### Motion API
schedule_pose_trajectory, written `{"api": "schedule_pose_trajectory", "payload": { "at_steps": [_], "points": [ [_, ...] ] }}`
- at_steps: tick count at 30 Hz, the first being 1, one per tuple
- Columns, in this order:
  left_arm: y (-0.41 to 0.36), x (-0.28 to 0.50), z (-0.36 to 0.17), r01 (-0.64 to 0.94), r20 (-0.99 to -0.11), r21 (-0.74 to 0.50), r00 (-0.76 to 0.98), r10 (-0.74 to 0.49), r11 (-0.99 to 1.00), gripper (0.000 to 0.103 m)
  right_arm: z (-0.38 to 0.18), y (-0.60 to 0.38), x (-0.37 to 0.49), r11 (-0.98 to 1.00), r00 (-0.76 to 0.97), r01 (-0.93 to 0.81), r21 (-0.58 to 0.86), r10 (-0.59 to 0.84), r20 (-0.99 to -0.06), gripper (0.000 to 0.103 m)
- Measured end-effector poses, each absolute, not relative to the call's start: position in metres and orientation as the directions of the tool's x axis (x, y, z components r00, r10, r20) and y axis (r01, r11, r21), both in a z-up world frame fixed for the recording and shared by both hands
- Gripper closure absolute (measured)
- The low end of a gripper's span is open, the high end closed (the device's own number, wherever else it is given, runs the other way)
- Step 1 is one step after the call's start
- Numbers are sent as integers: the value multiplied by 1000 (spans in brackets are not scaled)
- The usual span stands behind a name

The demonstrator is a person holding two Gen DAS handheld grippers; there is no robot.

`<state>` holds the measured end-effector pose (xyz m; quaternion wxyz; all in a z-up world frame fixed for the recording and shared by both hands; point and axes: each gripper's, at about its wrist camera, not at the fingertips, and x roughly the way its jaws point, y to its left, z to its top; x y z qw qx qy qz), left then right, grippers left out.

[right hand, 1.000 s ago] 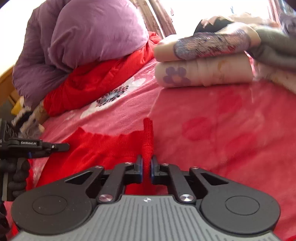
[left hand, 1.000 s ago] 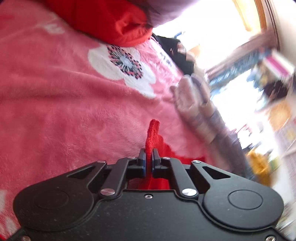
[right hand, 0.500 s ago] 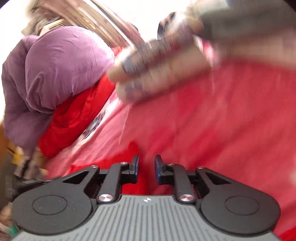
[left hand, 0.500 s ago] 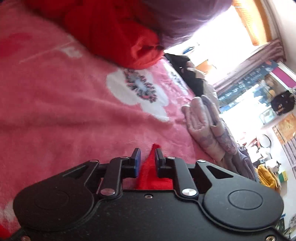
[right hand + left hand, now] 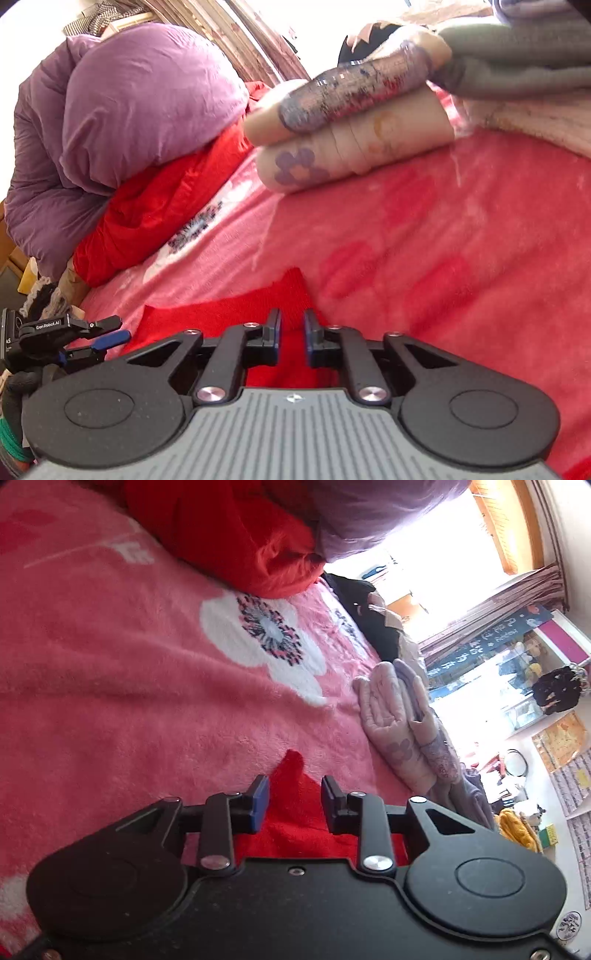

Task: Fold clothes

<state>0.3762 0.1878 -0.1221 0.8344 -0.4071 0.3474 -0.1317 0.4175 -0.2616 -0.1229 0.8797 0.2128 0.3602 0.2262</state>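
Note:
A red knitted garment (image 5: pixel 225 314) lies flat on the pink fleece blanket (image 5: pixel 461 240). In the left wrist view its corner (image 5: pixel 295 794) lies between the open fingers of my left gripper (image 5: pixel 294 799), not pinched. In the right wrist view another corner (image 5: pixel 295 291) lies just ahead of my right gripper (image 5: pixel 291 332), whose jaws stand apart with the cloth loose between them. The left gripper (image 5: pixel 107 332) also shows at the far left of the right wrist view, at the garment's other end.
A stack of folded pale floral clothes (image 5: pixel 351 133) lies ahead on the blanket, also in the left wrist view (image 5: pixel 402 734). A grey garment (image 5: pixel 517 62) lies at the right. A purple quilt (image 5: pixel 129 110) over a red quilt (image 5: pixel 159 218) lies at the back left.
Both grippers were shut on corners of the red garment a second ago. Both have opened and the garment now lies flat on the blanket.

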Motion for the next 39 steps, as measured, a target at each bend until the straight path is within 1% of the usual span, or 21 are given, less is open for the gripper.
{"api": "schedule_pose_trajectory", "payload": {
  "at_steps": [2,3,4,10,14,17,19,24,27,29,31,32,33,35,38,39],
  "points": [
    [179,364,-112,-36,-472,-751,729,-497,660,67,-118,-258,410,807,642,-269,526,558,-526,79],
    [173,357,-107,-16,-471,-737,729,-496,676,62,-116,-255,404,807,643,-282,518,560,-522,79],
    [164,350,-103,2,-479,-714,727,-491,700,61,-113,-252,396,809,644,-296,508,562,-520,79],
    [98,291,-99,73,-600,-485,698,-392,872,60,-107,-229,323,841,634,-371,394,539,-554,79],
    [72,247,-104,110,-635,-378,692,-344,919,60,-110,-224,258,855,641,-376,358,518,-566,79],
    [53,214,-108,137,-658,-297,688,-307,945,60,-106,-218,210,879,679,-383,282,476,-559,78],
    [40,192,-110,156,-671,-242,686,-281,958,60,-105,-211,181,897,706,-394,201,435,-559,74],
    [9,137,-117,201,-697,-101,684,-213,974,60,-116,-185,120,869,699,-492,45,425,-574,64],
    [-9,106,-121,229,-708,-3,687,-164,973,53,-126,-172,96,848,689,-529,-33,407,-600,61],
    [-14,90,-126,236,-702,57,701,-129,970,52,-131,-164,82,835,684,-545,-78,389,-617,61],
    [-14,79,-130,249,-706,70,696,-128,966,50,-130,-159,66,834,691,-543,-104,372,-620,60],
    [-14,76,-130,256,-705,76,697,-129,964,50,-130,-159,61,834,691,-541,-109,366,-623,57],
    [-11,75,-130,260,-707,71,694,-136,963,50,-130,-158,57,833,683,-543,-110,361,-635,54],
    [-5,73,-128,267,-710,54,688,-151,962,50,-133,-158,50,831,661,-546,-111,345,-666,54],
    [4,63,-119,224,-672,-2,722,-167,975,51,-123,-164,42,836,669,-542,-90,364,-648,55],
    [9,63,-116,203,-657,-28,734,-171,979,51,-119,-168,39,847,693,-525,-86,366,-621,55]
  ]
}}
